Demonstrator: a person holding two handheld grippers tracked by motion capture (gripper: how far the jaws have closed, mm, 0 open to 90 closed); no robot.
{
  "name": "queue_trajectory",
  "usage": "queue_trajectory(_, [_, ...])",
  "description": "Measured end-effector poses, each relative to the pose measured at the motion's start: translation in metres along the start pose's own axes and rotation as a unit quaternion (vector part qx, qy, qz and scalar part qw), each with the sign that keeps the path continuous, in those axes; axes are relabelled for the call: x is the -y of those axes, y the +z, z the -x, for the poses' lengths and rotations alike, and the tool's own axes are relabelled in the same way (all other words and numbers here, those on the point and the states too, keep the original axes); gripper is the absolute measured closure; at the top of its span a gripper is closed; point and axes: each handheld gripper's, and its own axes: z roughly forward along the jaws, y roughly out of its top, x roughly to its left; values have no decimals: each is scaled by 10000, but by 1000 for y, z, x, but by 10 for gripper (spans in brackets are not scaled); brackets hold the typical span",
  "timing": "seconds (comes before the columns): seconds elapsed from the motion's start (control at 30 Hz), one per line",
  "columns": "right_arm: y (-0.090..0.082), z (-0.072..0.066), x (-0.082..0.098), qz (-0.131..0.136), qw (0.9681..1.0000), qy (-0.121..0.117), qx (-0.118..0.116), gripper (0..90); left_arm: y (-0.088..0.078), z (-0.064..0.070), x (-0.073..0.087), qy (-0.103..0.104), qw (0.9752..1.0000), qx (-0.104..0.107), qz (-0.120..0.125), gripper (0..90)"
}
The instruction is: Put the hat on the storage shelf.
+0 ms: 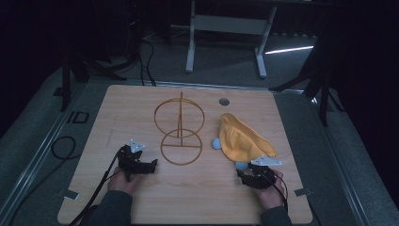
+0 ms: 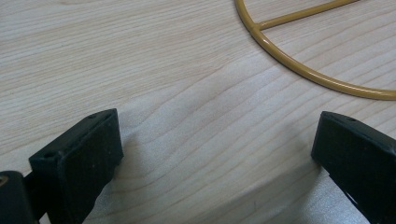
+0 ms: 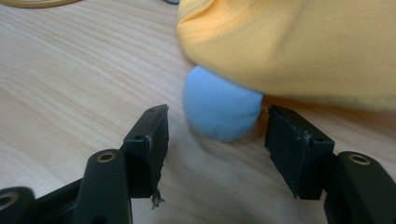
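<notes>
While both hands rest low on the wooden tabletop point(image 1: 141, 197), the gold wire stand point(image 1: 179, 134) serves as the landmark near its middle: two hoops joined by a thin upright post, the lower hoop lying flat with a crossbar through it.

To the left of that stand, just beside the flat hoop, the left claw point(image 1: 151, 165) sits on the wood with its jaws pointing toward the hoop. In the left gripper view the left claw point(image 2: 217, 154) is spread wide with bare wood grain between the jaws and nothing in its grip; the curved rim and crossbar of the stand point(image 2: 299, 65) run past ahead of it, apart from both jaws.

To the right of the stand lies a yellow cloth point(image 1: 240, 136), heaped and bunched, with a pale blue soft piece point(image 1: 241, 165) poking out from under its near edge and another bit of blue at its stand-facing side. The right claw point(image 1: 242, 175) points at that near blue piece. In the right gripper view the right claw point(image 3: 217, 135) is wide open and holds nothing; the blue soft piece point(image 3: 222, 112) sits just ahead, in line with the gap between the jaws, tucked under the yellow cloth point(image 3: 299, 42). Whether either jaw touches it is hard to tell.
</notes>
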Motion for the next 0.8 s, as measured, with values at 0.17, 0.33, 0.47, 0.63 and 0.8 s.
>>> queue_trajectory(0.17, [5,-2,-2,59,9999,-128,52,400,0,0,0,0,10000,-1,0,20])
queue_trajectory(0.33, [8,-4,-4,97,9998,-175,44,430,0,0,0,4,10000,-1,-5,20])
queue_trajectory(0.47, [8,-5,-5,150,9997,-184,39,581,0,0,0,4,10000,-12,-7,19])
queue_trajectory(0.63, [7,-7,-6,150,9994,-302,5,711,0,0,0,3,10000,-15,-9,19])
queue_trajectory(0.8, [1,-14,-10,267,9981,-550,-46,784,0,0,0,2,10000,-14,-10,20])
